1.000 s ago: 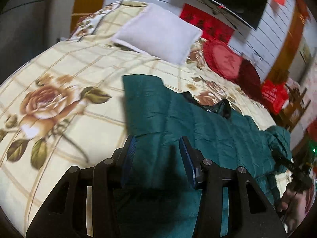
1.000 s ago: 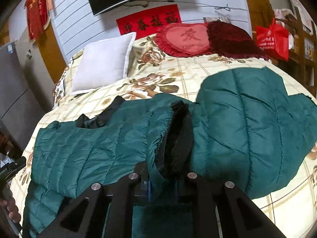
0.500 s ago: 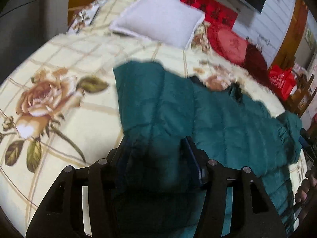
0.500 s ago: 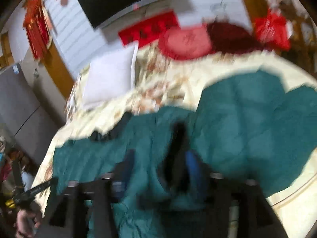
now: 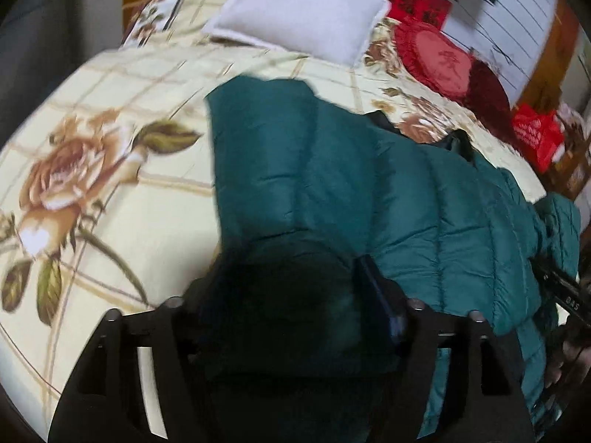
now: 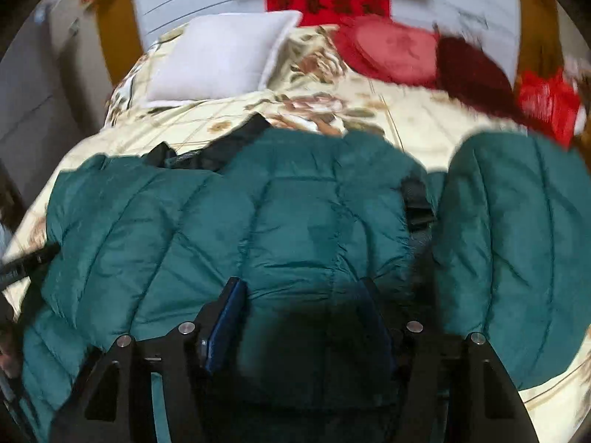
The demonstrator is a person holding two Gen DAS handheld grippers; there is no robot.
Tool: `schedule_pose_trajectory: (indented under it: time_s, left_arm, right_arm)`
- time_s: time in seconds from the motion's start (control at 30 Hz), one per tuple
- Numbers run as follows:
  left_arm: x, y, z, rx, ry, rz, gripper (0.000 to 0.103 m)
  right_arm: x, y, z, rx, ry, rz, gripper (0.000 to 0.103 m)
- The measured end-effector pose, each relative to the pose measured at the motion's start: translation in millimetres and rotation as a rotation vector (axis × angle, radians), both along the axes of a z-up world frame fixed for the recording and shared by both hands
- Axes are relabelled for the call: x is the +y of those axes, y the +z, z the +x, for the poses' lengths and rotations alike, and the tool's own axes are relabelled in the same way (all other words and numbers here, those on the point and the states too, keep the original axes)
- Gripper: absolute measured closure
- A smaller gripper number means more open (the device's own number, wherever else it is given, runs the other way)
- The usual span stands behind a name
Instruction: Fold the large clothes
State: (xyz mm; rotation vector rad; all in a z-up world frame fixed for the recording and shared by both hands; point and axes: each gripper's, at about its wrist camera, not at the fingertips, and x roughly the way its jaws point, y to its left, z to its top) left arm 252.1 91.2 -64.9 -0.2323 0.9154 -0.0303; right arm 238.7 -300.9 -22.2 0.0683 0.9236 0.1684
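A large teal quilted jacket [image 5: 369,192] lies spread across the bed; it also shows in the right wrist view [image 6: 295,214]. Its black collar lining [image 6: 221,140] shows at the far edge. My left gripper [image 5: 291,295] is open, its jaws wide apart around a dark bulge of the jacket's fabric. My right gripper [image 6: 303,302] is open too, with the jacket's middle panel bulging between its blue-padded fingers [image 6: 225,317]. One sleeve [image 6: 517,240] lies out to the right on the bedspread.
The bed has a cream floral bedspread [image 5: 92,170]. A white pillow [image 5: 299,11], a red round cushion [image 5: 439,59] and a dark red cushion [image 6: 476,70] lie at the head. A red bag [image 5: 539,136] is beside the bed.
My right gripper was shut on the black-lined jacket edge and has opened, letting it drop flat. My left gripper has pushed forward lower into the jacket.
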Motion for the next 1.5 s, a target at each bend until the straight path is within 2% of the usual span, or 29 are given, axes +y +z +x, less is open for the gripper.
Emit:
schedule_pose_trajectory:
  time_s: [0.07,0.13,0.23,0.3,0.37,0.43,0.53,0.57,0.6,0.7,1.1,1.27,1.33,1.43,1.5]
  left_arm:
    - [7,-4,-1,0.014,0.017,-0.05,0.025]
    - [7,0,-6,0.004,0.033,-0.046,0.026]
    - [-2,24,-22,-0.102,0.034,0.027,0.026]
    - [-14,47,-36,-0.216,0.005,0.057,0.026]
    - [-27,57,-44,-0.273,-0.047,0.087,0.026]
    - [-40,51,-40,-0.241,-0.103,0.106,0.026]
    - [-50,17,-25,-0.079,-0.152,0.133,0.026]
    - [-52,13,-24,-0.071,-0.152,0.142,0.026]
    - [-53,13,-24,-0.075,-0.15,0.147,0.026]
    - [-56,14,-25,-0.072,-0.153,0.167,0.026]
    - [-63,9,-24,-0.082,-0.159,0.194,0.021]
    - [-61,12,-26,-0.085,-0.153,0.185,0.021]
    - [-60,16,-30,-0.093,-0.138,0.181,0.021]
    - [-59,27,-42,-0.11,-0.123,0.178,0.021]
    - [-59,38,-57,-0.138,-0.126,0.164,0.021]
  right_arm:
    - [-5,-2,0,0.008,0.005,0.033,0.034]
    - [0,-2,-3,0.021,0.035,0.024,0.023]
    - [12,15,-9,-0.011,0.033,-0.041,0.022]
    - [25,32,-13,-0.065,0.06,-0.031,0.022]
    - [40,39,-18,-0.088,0.088,-0.029,0.02]
    - [57,37,-22,-0.091,0.121,-0.052,0.011]
    - [75,9,-17,0.016,0.165,-0.131,0.006]
    - [76,0,-15,0.044,0.167,-0.144,0.004]
    - [73,-1,-15,0.046,0.159,-0.13,0.0]
    - [67,-1,-14,0.043,0.154,-0.101,0.0]
    - [70,-1,-18,0.037,0.16,-0.122,0.0]
    - [70,3,-19,0.065,0.146,-0.142,0.0]
    - [66,16,-23,0.038,0.129,-0.146,0.0]
    - [43,50,-39,-0.087,0.082,-0.155,0.0]
    - [10,70,-54,-0.169,0.012,-0.157,0.0]
